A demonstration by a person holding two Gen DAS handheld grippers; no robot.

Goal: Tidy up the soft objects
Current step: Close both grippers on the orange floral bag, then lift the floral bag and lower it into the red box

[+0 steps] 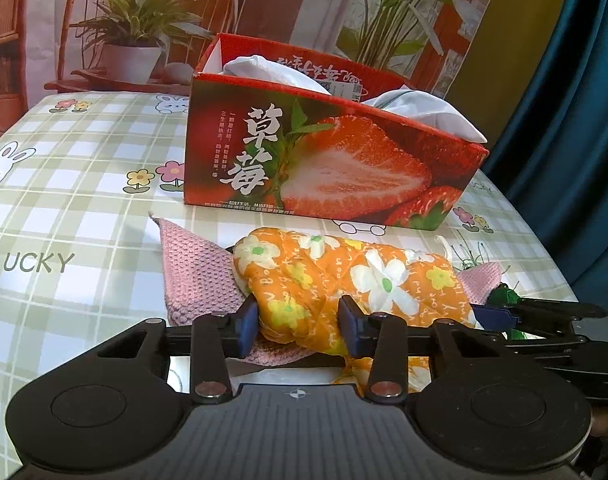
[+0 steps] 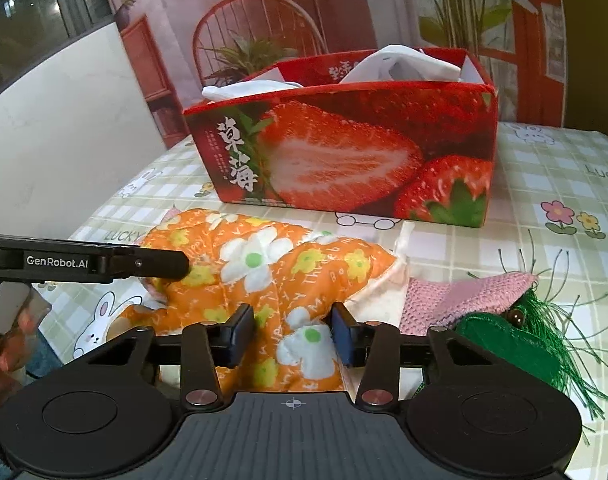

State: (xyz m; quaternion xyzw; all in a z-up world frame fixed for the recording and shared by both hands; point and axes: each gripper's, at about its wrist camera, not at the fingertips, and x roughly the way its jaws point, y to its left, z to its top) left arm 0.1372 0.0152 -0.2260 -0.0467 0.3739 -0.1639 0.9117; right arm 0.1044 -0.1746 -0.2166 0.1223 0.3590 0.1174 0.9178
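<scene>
An orange flowered quilted cloth (image 1: 344,276) lies rolled up across a pink knitted cloth (image 1: 196,276), just in front of a red strawberry box (image 1: 336,160). My left gripper (image 1: 300,322) is shut on the roll's near left end, both blue pads pressing into the fabric. In the right wrist view my right gripper (image 2: 292,334) is shut on the same orange cloth (image 2: 264,264) further right, where the fabric bunches between its pads. The pink cloth (image 2: 456,292) pokes out to the right. White fabric (image 2: 404,64) fills the box (image 2: 344,152).
A green tasselled piece (image 2: 516,344) lies at the right, partly under the pink cloth. The checked rabbit tablecloth (image 1: 84,200) covers the table. A blue curtain (image 1: 576,120) hangs at the right and a white panel (image 2: 64,120) stands at the left. A person's hand (image 2: 0,352) shows low left.
</scene>
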